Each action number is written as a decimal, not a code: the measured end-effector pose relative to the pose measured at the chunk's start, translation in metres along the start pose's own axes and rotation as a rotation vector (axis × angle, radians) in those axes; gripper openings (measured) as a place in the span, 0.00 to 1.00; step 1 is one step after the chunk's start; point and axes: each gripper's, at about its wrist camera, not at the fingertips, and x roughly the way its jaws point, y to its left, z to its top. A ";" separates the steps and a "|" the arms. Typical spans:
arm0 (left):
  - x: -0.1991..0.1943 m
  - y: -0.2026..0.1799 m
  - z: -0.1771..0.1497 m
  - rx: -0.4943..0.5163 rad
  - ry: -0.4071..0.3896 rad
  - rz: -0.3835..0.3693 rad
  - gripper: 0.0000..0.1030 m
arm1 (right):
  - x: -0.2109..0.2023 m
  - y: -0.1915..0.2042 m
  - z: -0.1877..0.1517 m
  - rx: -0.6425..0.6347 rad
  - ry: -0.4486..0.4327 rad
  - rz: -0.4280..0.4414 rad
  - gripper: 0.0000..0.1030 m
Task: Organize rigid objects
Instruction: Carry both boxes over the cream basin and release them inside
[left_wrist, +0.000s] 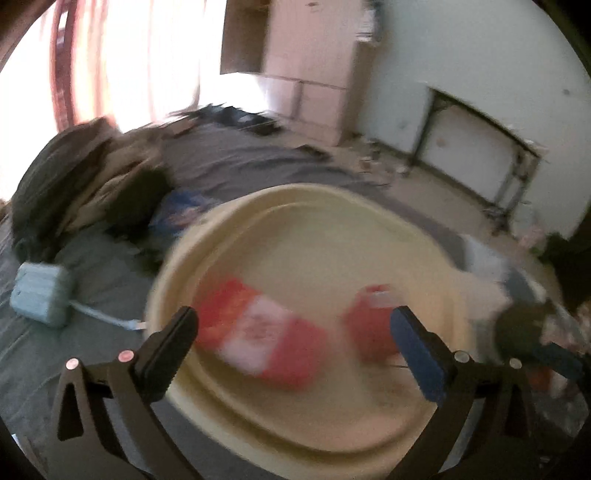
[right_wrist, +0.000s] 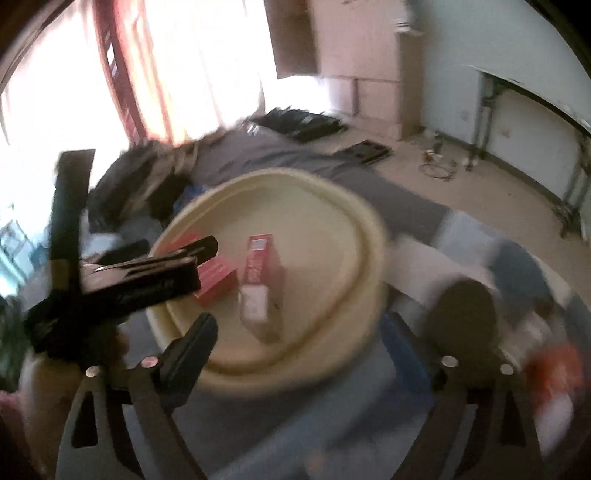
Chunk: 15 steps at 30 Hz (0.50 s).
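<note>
A cream plastic basin (left_wrist: 295, 192) stands on a grey bedsheet. Two boxes lie inside it: a red and white carton (left_wrist: 258, 332) and a smaller red box (left_wrist: 369, 325), both blurred. My left gripper (left_wrist: 299, 343) hangs open over the basin's near side, with nothing touching its pads. In the right wrist view the basin (right_wrist: 369, 229) holds the red and white carton (right_wrist: 258, 273) and the red box (right_wrist: 218, 280). The left gripper's black fingers (right_wrist: 199, 249) reach in from the left over the red box. My right gripper (right_wrist: 299, 343) stands open and empty at the basin's near rim.
A pale teal block with a cable (left_wrist: 40, 295) lies left of the basin. Dark clothes (left_wrist: 92, 177) are heaped behind it. A dark round thing (right_wrist: 461, 314) and a red-orange item (right_wrist: 554, 365) sit right of the basin. A cabinet (left_wrist: 306, 74) and a folding table (left_wrist: 480, 140) stand by the wall.
</note>
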 end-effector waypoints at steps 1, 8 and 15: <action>-0.006 -0.017 0.000 0.031 -0.006 -0.044 1.00 | -0.027 -0.013 -0.011 0.043 -0.035 -0.004 0.96; -0.027 -0.123 -0.023 0.162 -0.014 -0.315 1.00 | -0.185 -0.123 -0.114 0.412 -0.251 -0.239 1.00; -0.024 -0.184 -0.053 0.282 0.015 -0.360 1.00 | -0.231 -0.185 -0.164 0.554 -0.251 -0.450 1.00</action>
